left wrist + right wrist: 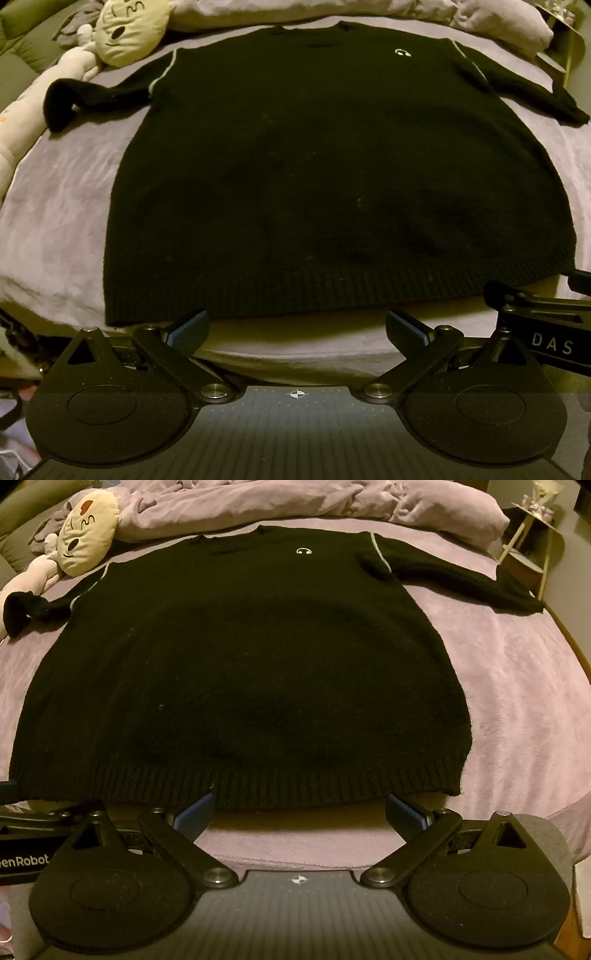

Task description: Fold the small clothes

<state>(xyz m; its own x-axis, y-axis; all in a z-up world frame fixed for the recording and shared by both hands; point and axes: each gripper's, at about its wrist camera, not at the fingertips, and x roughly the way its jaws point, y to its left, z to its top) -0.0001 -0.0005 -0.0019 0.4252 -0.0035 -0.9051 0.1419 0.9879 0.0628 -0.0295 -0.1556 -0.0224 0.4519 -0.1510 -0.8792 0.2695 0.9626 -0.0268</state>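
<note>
Your black sweater (pixel 332 177) lies flat on the bed (pixel 517 701), sleeves out. Left gripper (pixel 297 328) & right gripper (pixel 299 812) jaws wide apart, holding nothing, just before its hem. Sweater folds too dark to see.

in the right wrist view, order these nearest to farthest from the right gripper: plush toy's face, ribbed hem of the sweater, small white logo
From the open right gripper:
1. Ribbed hem of the black sweater, just ahead of the fingertips.
2. Small white logo, far up on the chest, near the collar.
3. Plush toy's face, far left corner, beside the sweater's shoulder.
</note>
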